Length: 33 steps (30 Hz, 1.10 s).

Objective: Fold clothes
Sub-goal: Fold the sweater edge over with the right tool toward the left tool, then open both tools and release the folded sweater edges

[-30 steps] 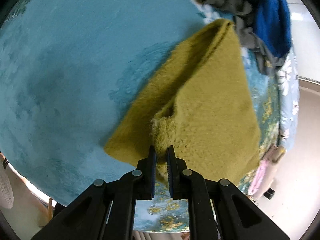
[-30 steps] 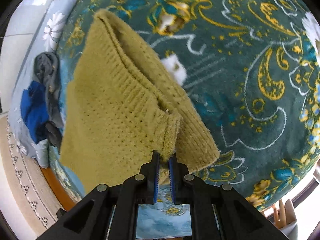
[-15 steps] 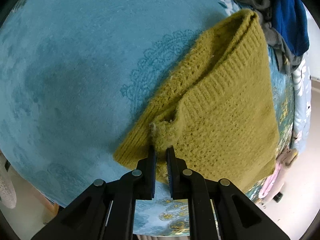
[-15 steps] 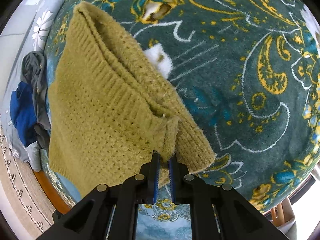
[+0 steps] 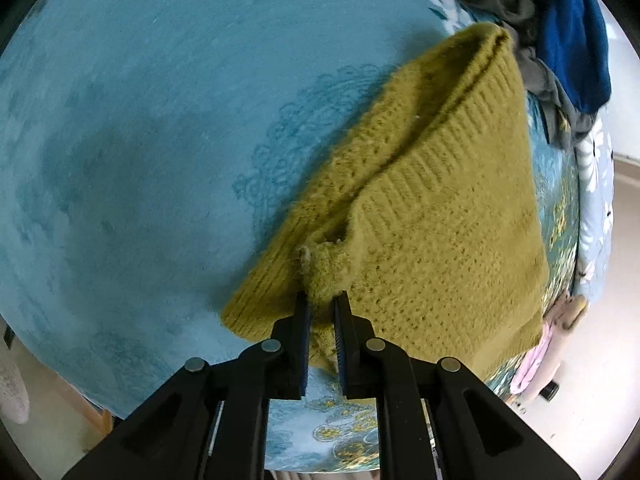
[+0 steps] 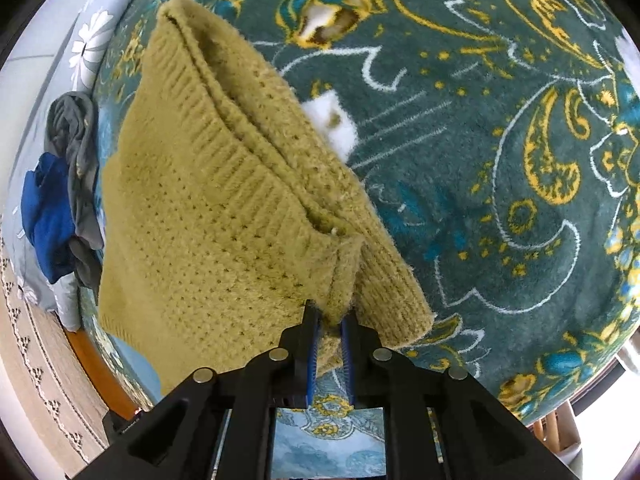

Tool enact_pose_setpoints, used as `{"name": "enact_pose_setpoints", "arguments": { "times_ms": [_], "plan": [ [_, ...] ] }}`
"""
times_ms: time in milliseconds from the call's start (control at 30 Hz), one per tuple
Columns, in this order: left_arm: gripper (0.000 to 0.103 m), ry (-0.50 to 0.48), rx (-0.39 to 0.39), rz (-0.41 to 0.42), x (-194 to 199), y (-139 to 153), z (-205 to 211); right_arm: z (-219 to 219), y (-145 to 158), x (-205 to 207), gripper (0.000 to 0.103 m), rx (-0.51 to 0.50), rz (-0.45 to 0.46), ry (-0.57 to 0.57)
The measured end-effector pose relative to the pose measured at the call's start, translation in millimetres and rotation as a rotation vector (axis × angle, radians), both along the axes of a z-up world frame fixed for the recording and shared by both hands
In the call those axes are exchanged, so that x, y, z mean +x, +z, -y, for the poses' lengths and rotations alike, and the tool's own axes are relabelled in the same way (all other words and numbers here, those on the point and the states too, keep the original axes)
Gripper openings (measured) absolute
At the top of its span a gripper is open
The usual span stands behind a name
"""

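Observation:
A mustard-yellow knit sweater (image 5: 440,220) hangs folded between my two grippers above the bed, its ribbed hem edge stretched from one grip to the other. My left gripper (image 5: 321,300) is shut on one corner of it, and yellow wool is bunched between the blue pads. In the right wrist view the same sweater (image 6: 208,220) slopes away to the upper left. My right gripper (image 6: 330,314) holds the other corner. Its jaws are opening slightly, but the wool is still pinched between the pads.
A plain teal blanket (image 5: 140,140) lies under the left side, and a dark green blanket with yellow paisley (image 6: 500,160) under the right. A pile of blue and grey clothes (image 5: 568,28) sits at the bed's far edge (image 6: 48,208). Floor shows beyond the bed edges.
The left gripper has shifted with its corner, so the sweater now sits closer over the teal blanket and the clothes pile has slid toward the frame's corner. The right jaws have parted a little.

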State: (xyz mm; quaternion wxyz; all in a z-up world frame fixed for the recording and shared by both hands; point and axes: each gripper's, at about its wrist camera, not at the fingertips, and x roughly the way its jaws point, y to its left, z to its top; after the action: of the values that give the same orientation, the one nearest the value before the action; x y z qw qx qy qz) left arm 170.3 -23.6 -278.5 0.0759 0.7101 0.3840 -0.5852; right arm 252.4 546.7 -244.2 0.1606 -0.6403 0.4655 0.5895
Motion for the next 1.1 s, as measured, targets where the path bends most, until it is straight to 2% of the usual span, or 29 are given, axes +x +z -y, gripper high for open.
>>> {"name": "enact_pose_setpoints", "arguments": {
  "times_ms": [67, 133, 167, 233, 333, 433, 533, 600, 667, 733, 833, 1000, 1100],
  "plan": [
    [0.014, 0.003, 0.018, -0.009, -0.2, 4.5, 4.4, -6.1, 6.9, 0.3, 0.014, -0.001, -0.011, -0.009],
    [0.028, 0.025, 0.031, -0.032, -0.4, 11.7, 11.7, -13.4, 16.2, 0.0, 0.021, 0.012, -0.025, -0.013],
    [0.031, 0.038, 0.036, -0.045, -0.4, 15.6, 15.7, -18.4, 21.1, -1.2, 0.027, 0.025, -0.037, -0.013],
    [0.034, 0.094, 0.06, -0.072, -3.1, 22.7, 28.8, -32.1, 31.1, -6.3, 0.034, 0.048, -0.067, -0.021],
    [0.039, 0.2, 0.085, -0.119, -15.3, 31.3, 53.3, -57.5, 42.4, -23.8, 0.035, 0.069, -0.118, -0.043],
    [0.04, 0.293, 0.075, -0.162, -48.8, 35.9, 75.0, -74.4, 53.2, -60.6, 0.035, 0.08, -0.169, -0.081],
    [0.048, 0.348, 0.076, -0.202, -114.3, 40.9, 74.6, -90.7, 53.5, -105.8, 0.037, 0.039, -0.219, -0.175],
    [0.049, 0.352, 0.069, -0.211, -148.8, 40.0, 69.5, -95.6, 47.9, -132.9, 0.039, -0.008, -0.231, -0.259],
    [0.049, 0.331, 0.06, -0.195, -164.0, 30.2, 69.6, -81.8, 32.1, -167.5, 0.039, -0.044, -0.216, -0.318],
    [0.049, 0.279, 0.046, -0.163, -176.2, 23.6, 67.4, -89.8, 25.4, -176.4, 0.039, -0.071, -0.193, -0.34],
    [0.049, 0.214, 0.025, -0.123, -178.8, 30.3, 70.0, -91.5, 15.8, -185.2, 0.039, -0.089, -0.149, -0.316],
    [0.049, 0.152, 0.046, -0.07, -189.8, 15.2, 61.7, -101.2, 4.6, -177.8, 0.039, -0.101, -0.096, -0.29],
    [0.049, 0.132, 0.053, -0.052, -195.5, 9.3, 57.9, -99.5, 0.7, -189.0, 0.04, -0.094, -0.073, -0.264]
  ]
}}
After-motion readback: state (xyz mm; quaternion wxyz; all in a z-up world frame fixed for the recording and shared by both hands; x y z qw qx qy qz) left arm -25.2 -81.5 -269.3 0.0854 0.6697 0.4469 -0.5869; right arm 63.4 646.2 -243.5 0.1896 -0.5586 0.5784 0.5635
